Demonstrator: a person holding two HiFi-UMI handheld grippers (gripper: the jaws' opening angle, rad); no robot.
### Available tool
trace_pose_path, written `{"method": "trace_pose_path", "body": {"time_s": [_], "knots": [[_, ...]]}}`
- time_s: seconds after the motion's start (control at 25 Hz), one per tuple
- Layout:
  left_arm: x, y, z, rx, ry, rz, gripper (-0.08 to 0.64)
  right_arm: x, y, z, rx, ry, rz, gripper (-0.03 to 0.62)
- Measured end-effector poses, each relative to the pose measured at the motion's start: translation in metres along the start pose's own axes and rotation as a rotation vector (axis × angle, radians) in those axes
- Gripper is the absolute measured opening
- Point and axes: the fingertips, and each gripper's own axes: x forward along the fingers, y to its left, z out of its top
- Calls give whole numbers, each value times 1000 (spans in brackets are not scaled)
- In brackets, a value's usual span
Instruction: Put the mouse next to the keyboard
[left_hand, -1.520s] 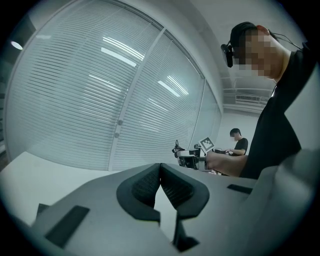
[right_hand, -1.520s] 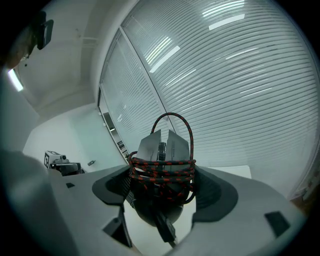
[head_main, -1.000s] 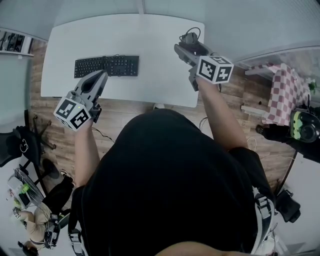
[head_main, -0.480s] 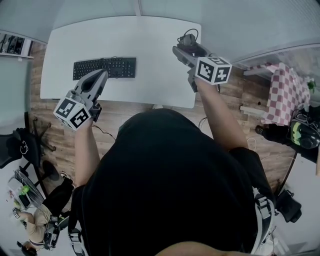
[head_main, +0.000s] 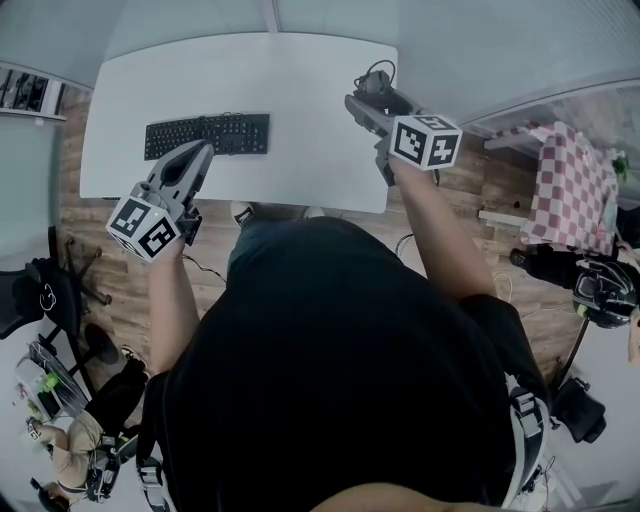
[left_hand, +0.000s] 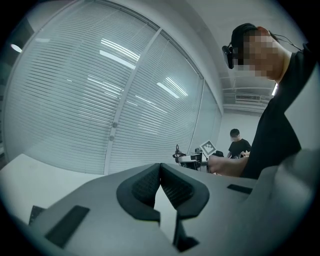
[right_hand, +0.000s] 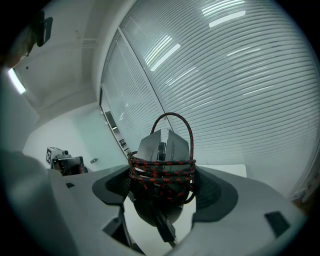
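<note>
A black keyboard (head_main: 207, 134) lies on the left half of the white desk (head_main: 300, 120). My right gripper (head_main: 366, 95) hangs over the desk's right edge, shut on a dark mouse (head_main: 375, 84) wound in its own red-and-black braided cable. In the right gripper view the mouse (right_hand: 162, 170) sits upright between the jaws, cable loop sticking up, gripper (right_hand: 162, 195) clamped on its sides. My left gripper (head_main: 195, 155) hovers just in front of the keyboard, near the desk's front edge. Its pads (left_hand: 172, 187) meet with nothing between them, gripper (left_hand: 160, 187) pointing at window blinds.
Wooden floor surrounds the desk. A checked cloth (head_main: 570, 185) lies at the right, office chair bases (head_main: 60, 275) at the left. Another person (left_hand: 240, 145) stands far off in the left gripper view. Window blinds (right_hand: 240, 75) fill the background.
The head view has shifted slightly; desk and keyboard drift a little left. A shoe now shows under the desk's front edge. Both grippers hold much the same pose.
</note>
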Motion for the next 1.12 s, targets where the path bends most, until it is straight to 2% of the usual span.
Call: {"method": "trace_pose_path", "body": {"time_s": [0.8, 1.12], "knots": [[-44, 27, -11, -16, -5, 10, 23, 14, 32, -3, -10, -11, -26, 400], [-55, 52, -6, -16, -23, -22, 23, 32, 47, -7, -5, -11, -53, 400]]}}
